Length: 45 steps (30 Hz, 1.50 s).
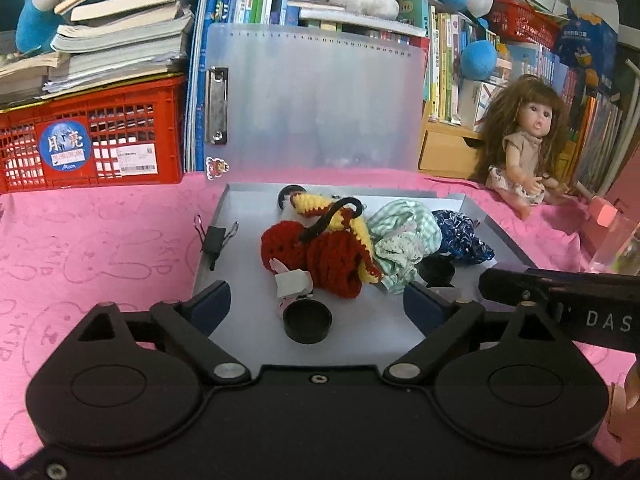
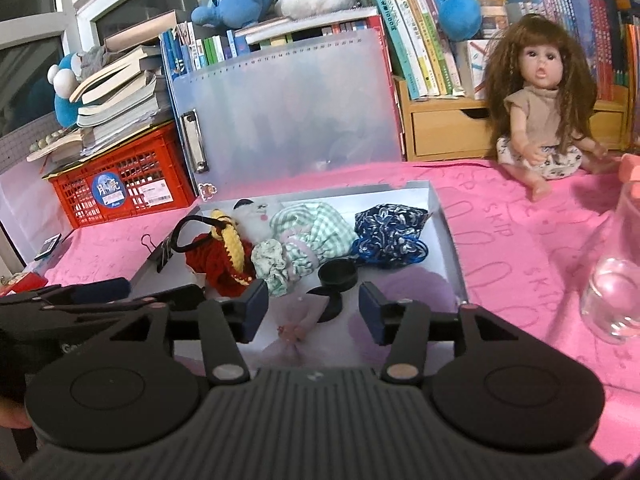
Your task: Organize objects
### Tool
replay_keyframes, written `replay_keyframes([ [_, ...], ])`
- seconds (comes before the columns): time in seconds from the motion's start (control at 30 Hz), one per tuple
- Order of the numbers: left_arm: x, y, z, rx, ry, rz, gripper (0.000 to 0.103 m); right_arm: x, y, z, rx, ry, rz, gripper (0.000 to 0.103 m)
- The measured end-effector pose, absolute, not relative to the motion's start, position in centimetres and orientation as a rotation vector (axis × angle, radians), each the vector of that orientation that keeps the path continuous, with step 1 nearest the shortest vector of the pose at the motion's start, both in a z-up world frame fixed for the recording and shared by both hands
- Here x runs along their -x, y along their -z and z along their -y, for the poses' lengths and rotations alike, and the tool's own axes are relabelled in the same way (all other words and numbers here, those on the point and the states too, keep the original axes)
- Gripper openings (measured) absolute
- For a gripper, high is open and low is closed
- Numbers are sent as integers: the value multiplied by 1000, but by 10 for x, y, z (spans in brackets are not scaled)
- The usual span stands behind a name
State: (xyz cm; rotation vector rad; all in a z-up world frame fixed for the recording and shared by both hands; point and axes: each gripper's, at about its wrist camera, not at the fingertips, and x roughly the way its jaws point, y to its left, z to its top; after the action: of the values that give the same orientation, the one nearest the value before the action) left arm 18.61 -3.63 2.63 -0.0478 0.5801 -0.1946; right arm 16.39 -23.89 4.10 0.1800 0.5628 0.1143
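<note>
Hovering over an open translucent file box [image 1: 240, 216] on a pink tablecloth [image 1: 100, 240], the left gripper [image 1: 316, 304] holds its jaws spread wide with nothing pinched between them; a black round cap [image 1: 307, 323] lies on the box floor in the gap, touching neither pad. The right gripper [image 2: 313, 308] also stands with its jaws apart and empty, above a pale pink bow [image 2: 294, 330] and a second black cap [image 2: 338, 274] near the box's front edge.

Inside the box, a red and yellow crocheted scrunchie [image 1: 320, 252] with a black elastic loop sits left of centre, pressed against a green checked scrunchie [image 1: 400, 248], with a dark blue patterned scrunchie [image 2: 388, 236] beside that towards the right wall. A black binder clip [image 1: 214, 240] grips the box's left rim. The box's frosted lid [image 1: 312, 100] stands upright behind, a metal clamp on its left side.

A long-haired doll [image 2: 536, 120] sits on the cloth to the right, well apart from the box, and a clear glass jar [image 2: 612, 292] stands nearer the right gripper. A red plastic crate [image 1: 92, 144] stacked with books sits to the left, with shelves of books and plush toys behind.
</note>
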Motion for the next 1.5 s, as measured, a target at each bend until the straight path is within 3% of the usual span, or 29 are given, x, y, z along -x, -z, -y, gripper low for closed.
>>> replay_keyframes([
  [0.2, -171, -37, 34, 40, 189, -564, 103, -149, -52, 239, -160, -95, -527, 82],
  [0.57, -140, -54, 28, 39, 177, -545, 103, -120, -64, 235, -123, -72, -501, 93],
  [0.7, -130, -56, 26, 40, 171, -549, 103, -109, -64, 236, -122, -65, -499, 103],
  [1.5, -105, -12, 14, 40, 118, -645, 103, -84, -23, 229, -80, -10, -575, 103],
])
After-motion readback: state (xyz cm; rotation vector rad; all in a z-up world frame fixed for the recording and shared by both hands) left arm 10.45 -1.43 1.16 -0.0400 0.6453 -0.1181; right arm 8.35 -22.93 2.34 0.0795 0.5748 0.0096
